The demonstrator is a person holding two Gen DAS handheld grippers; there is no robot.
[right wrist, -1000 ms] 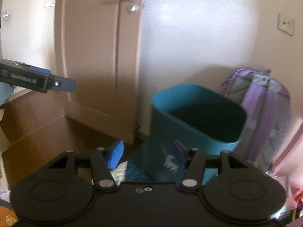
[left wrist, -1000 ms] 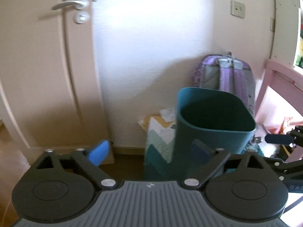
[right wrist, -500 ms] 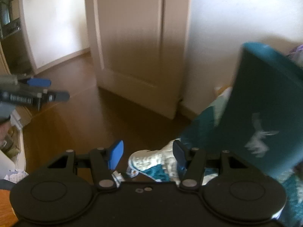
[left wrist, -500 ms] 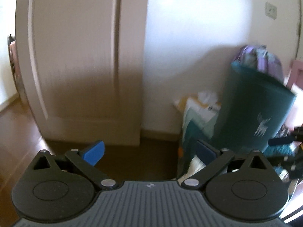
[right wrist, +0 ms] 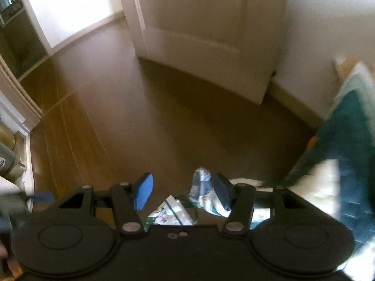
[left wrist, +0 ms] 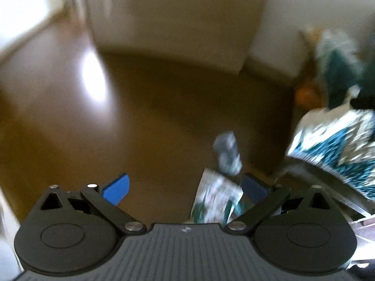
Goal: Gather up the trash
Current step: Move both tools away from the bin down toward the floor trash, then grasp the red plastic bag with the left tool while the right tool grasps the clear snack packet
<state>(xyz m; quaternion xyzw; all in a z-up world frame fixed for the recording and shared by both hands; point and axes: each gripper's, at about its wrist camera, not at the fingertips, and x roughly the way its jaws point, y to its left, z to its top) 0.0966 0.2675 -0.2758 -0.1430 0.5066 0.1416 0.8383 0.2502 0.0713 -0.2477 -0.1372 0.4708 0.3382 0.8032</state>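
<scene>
**Both hand-held grippers open over litter on the floor**

The left hand-held gripper (left wrist: 185, 187) points down at the brown wooden floor (left wrist: 152, 121), its blue pads spread wide with nothing between them. The left wrist view is badly smeared. A crumpled bluish-white wrapper (left wrist: 227, 154) lies on the floor just ahead of the right pad, and a flat printed packet (left wrist: 215, 201) sits beside that pad, its lower end cut off by the gripper body. What either one is cannot be read.

The right hand-held gripper (right wrist: 182, 190) is also open and empty. A small crumpled wrapper (right wrist: 200, 185) lies on the floor close to its right finger, a white packet with green print (right wrist: 171, 213) below it, partly hidden by the gripper body.

A teal-and-white patterned fabric (right wrist: 346, 154) blurs the right edge; its shape is unclear. A pale door (right wrist: 206, 30) stands behind.
</scene>
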